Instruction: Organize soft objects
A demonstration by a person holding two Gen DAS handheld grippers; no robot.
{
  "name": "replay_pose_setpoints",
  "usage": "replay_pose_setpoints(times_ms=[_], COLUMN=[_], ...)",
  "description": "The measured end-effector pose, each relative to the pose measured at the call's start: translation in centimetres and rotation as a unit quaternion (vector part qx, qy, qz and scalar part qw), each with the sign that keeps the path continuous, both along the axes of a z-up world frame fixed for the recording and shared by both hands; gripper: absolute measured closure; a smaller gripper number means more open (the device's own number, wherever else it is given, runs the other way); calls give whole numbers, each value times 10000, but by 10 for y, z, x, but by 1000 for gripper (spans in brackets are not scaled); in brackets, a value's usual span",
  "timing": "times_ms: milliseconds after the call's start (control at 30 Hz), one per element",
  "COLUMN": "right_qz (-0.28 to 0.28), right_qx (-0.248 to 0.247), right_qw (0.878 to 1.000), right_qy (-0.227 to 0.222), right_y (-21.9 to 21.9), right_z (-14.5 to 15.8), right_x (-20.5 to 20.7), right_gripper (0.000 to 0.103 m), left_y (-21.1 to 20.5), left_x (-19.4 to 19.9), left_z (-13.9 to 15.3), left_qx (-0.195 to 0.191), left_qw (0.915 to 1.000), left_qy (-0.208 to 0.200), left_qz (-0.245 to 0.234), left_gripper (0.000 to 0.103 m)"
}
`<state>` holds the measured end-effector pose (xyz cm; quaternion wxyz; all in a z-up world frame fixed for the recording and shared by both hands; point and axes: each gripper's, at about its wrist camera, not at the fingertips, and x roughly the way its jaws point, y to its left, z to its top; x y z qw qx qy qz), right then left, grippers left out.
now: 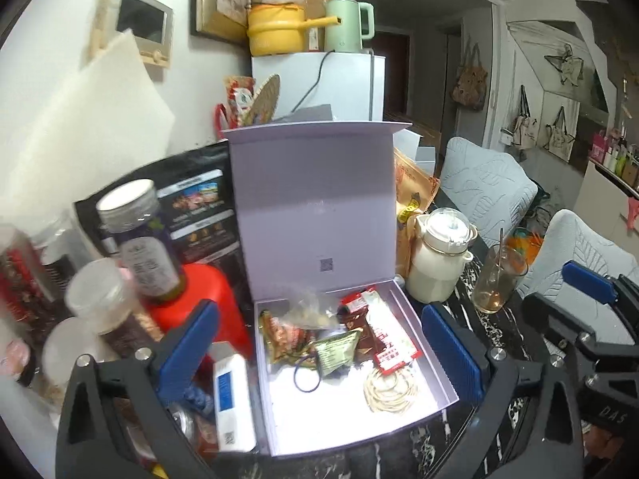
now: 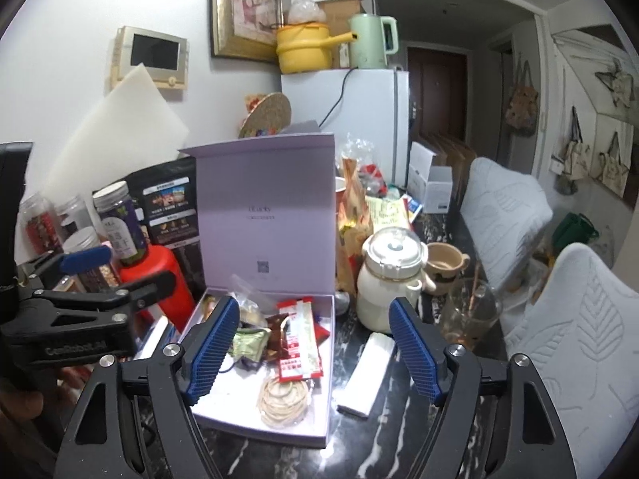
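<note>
Several snack packets [image 1: 343,335] seemingly beyond jaws.

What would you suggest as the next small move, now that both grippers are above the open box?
Probably reach the right gripper toward the white packet lying on the table right of the lavender box; both grippers look open and empty, and that packet sits outside.
</note>
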<state>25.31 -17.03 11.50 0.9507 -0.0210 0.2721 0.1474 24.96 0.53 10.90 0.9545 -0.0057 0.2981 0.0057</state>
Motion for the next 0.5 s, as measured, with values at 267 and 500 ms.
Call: replay_pose_setpoints(times_ms=[267, 500], right_qz=[-43, -12], right_qx=[-1, -68], right_qw=[9997, 9991], right_qy=[-230, -428], right_y=[-1, 7], right_z=[11, 17], right_x=[-39, -80], right_gripper=[25, 21], left_y=[5, 8], left_x=[-43, -82], left_z=[8, 10], left_qx=[28, -54], left_qw=[9999, 9995], left_qy=[-85, -212], left_qz=[-89, -207], left_gripper=[0, 0])
